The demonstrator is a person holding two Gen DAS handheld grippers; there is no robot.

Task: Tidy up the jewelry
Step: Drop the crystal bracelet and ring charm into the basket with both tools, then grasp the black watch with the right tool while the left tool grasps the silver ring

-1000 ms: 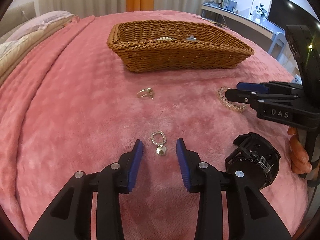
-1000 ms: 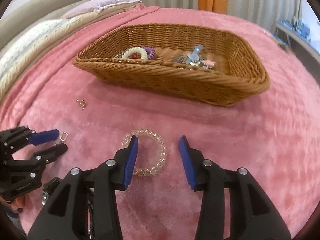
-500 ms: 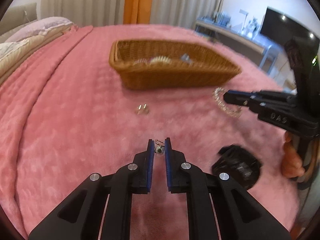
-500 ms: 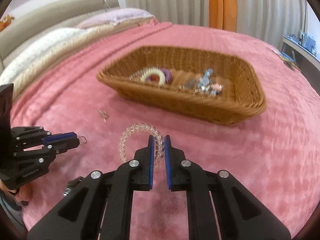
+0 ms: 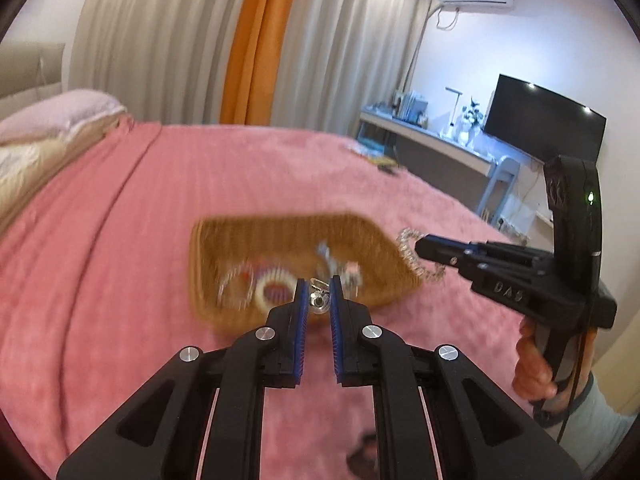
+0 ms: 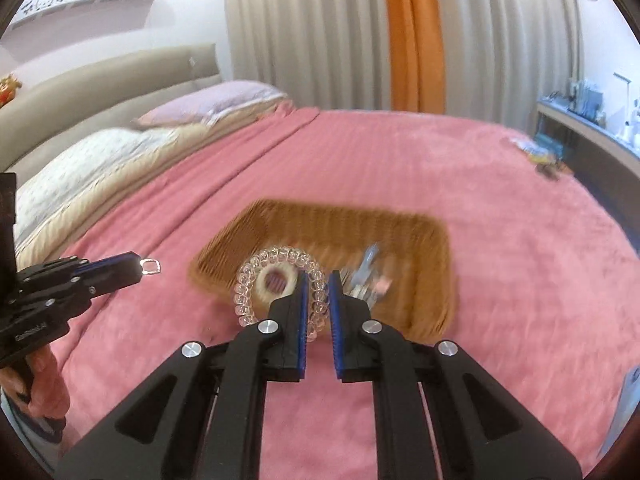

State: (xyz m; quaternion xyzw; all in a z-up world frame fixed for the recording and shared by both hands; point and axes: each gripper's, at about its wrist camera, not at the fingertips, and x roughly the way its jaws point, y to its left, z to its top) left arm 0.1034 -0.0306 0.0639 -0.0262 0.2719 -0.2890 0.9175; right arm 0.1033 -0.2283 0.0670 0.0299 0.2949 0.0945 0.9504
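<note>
Here we carry both pieces above the bed toward the basket [image 6: 436, 248]: left claw [image 5: 319, 300] pinching the pendant [image 5: 319, 298], right claw [image 6: 318, 300] pinching the bracelet [image 6: 256, 276], for dropping in.

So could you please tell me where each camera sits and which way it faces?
Left wrist: on the left gripper, facing the basket; its fingers pinch a charm; right gripper and hand show.
Right wrist: on the right gripper, facing the basket; fingers pinch a bracelet; left gripper shows.
Shared: basket, bed, curtains.
</note>
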